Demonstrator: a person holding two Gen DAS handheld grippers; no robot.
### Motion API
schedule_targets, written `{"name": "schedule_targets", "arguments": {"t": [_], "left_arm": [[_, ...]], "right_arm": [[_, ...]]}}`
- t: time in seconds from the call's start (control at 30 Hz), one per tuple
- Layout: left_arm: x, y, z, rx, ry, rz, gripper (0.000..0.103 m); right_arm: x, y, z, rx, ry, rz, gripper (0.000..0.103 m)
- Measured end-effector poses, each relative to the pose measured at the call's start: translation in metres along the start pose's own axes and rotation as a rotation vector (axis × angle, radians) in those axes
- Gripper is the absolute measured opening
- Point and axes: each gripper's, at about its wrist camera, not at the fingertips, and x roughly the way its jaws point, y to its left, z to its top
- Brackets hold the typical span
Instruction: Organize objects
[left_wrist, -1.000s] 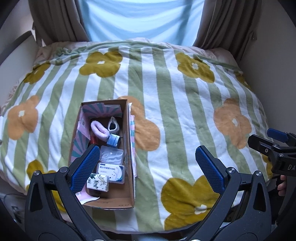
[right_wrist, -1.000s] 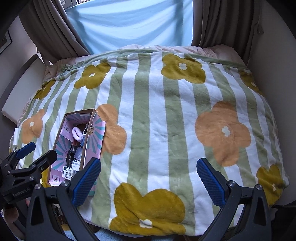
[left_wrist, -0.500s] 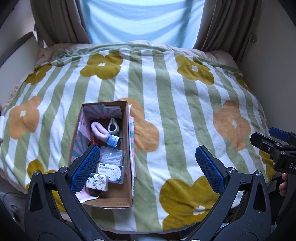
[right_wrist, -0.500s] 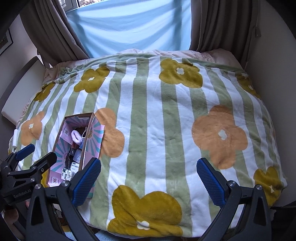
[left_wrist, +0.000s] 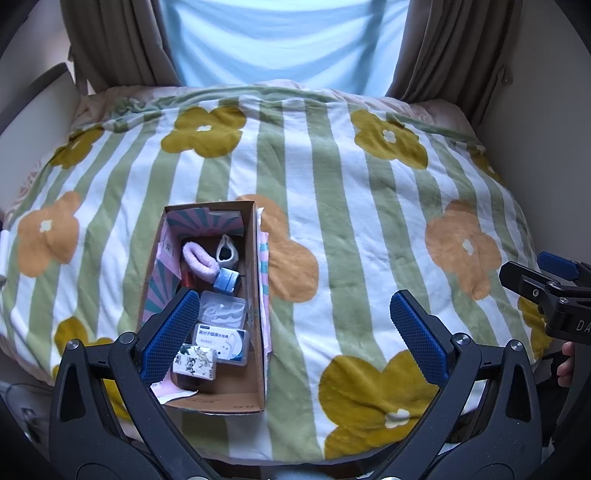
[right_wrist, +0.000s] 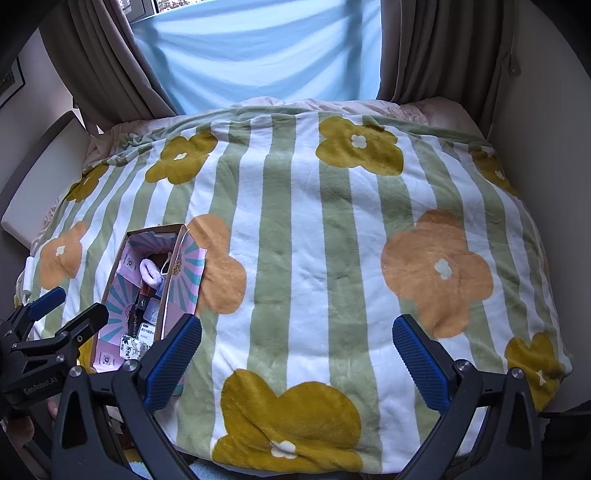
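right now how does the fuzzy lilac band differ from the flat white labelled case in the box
The fuzzy lilac band is soft, curved and plain, lying near the far end of the cardboard box. The white labelled case is rigid, flat and rectangular with printed text, lying nearer the close end. Both rest loose inside the box, untouched by either tongs.

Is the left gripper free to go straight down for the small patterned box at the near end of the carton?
Probably yes: the left gripper is open, the patterned box lies uncovered beside its left finger, and the carton has no lid.
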Motion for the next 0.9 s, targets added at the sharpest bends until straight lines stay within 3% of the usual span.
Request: {"name": "schedule_targets", "arguments": {"t": [0.63, 0.9], "left_arm": [[0.004, 0.003, 0.001, 0.01, -0.007, 0.041, 0.103], [0.004, 0.012, 0.002, -0.03, -0.029, 0.01, 0.103]], "right_arm": [[0.003, -0.002, 0.003, -0.001, 0.003, -0.001, 0.102], [0.003, -0.002, 0.004, 0.0, 0.003, -0.003, 0.102]]}}
